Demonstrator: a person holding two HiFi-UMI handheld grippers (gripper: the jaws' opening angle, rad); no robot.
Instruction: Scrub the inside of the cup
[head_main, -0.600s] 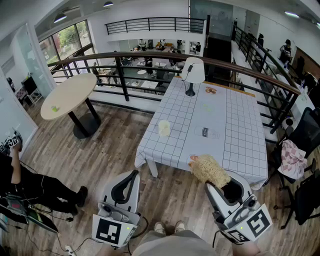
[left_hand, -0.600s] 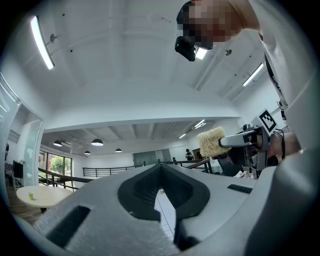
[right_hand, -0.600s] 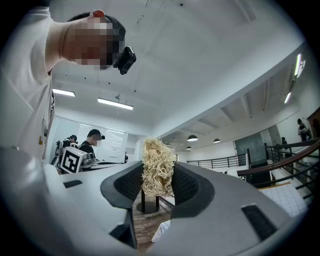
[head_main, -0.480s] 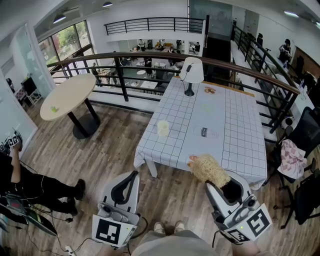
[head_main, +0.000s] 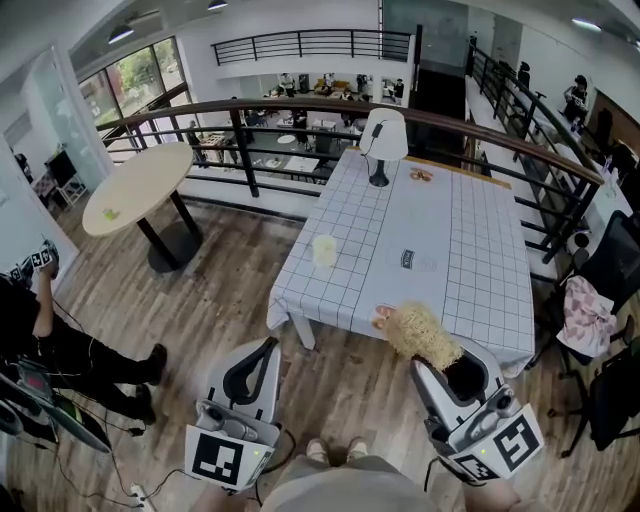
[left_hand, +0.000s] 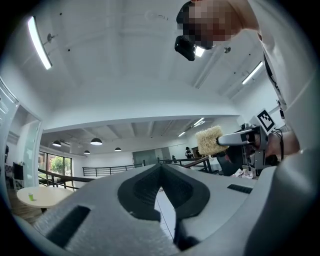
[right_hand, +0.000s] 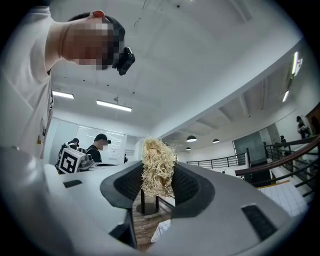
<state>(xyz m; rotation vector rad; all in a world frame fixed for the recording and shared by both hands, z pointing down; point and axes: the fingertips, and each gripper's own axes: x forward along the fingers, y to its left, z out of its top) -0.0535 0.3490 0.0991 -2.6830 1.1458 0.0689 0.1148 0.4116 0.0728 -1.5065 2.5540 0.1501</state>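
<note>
A pale yellow cup (head_main: 325, 250) stands upright near the left edge of the checkered table (head_main: 470, 270), well ahead of both grippers. My right gripper (head_main: 438, 362) is low at the right, off the table's near edge. It is shut on a straw-coloured loofah scrubber (head_main: 422, 335), which sticks up between its pads (right_hand: 158, 167). My left gripper (head_main: 258, 352) hangs over the wooden floor at the lower left, shut with nothing between its jaws (left_hand: 161, 187). From the left gripper view the scrubber (left_hand: 209, 141) shows off to the right.
A white lamp (head_main: 384, 140) and small items stand at the table's far end. A round table (head_main: 140, 188) is at the left before a dark railing (head_main: 300, 110). A person (head_main: 45, 335) crouches at the far left. Chairs with a pink cloth (head_main: 588, 315) stand at the right.
Both grippers keep their places and their states. The head view has shifted slightly, and the person at the left has shifted their arm and legs.
</note>
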